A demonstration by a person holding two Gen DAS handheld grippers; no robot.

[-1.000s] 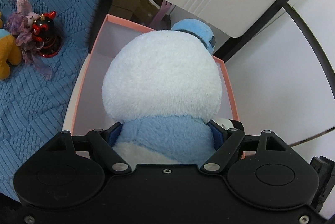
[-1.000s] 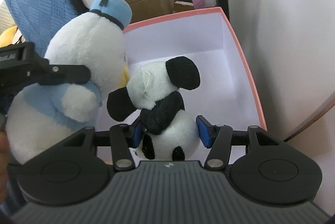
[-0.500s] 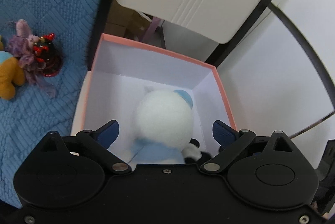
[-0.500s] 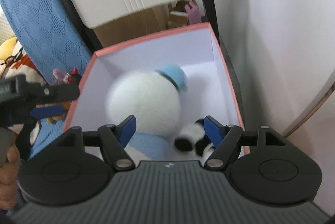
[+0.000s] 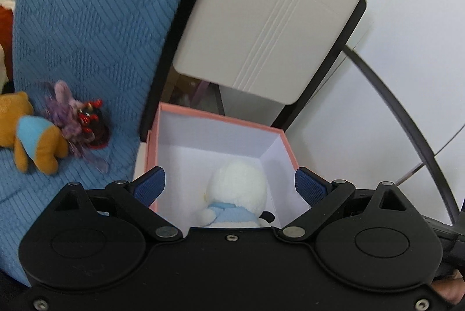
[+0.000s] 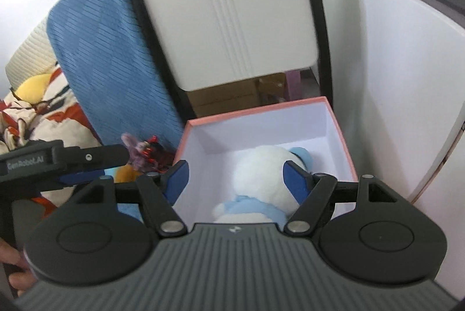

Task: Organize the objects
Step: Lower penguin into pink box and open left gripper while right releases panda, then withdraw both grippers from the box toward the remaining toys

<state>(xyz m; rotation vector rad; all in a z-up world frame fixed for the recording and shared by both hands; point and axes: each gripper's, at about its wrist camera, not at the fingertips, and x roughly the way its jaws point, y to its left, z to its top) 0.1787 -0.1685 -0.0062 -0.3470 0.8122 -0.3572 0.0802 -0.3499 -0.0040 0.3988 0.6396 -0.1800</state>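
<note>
— Since the duck [image 5: 237, 189] sits in the box [image 5: 215, 116], lower centre, which step is this?
— Between picks: both grippers, left [image 5: 229, 184] and right [image 6: 235, 180], spread empty. Next, I'd say, the toys [image 5: 58, 131] at left.

A second earlier the left hand-held gripper [image 5: 229, 184] clamped the white plush duck [image 5: 237, 192] above the pink box [image 5: 221, 116], and the right hand-held gripper [image 6: 235, 180] clamped the panda plush [image 5: 268, 216]. Both jaws then spread wide and let go. The duck dropped into the box, the panda beside it, and both grippers drew back, higher above the box.
</note>
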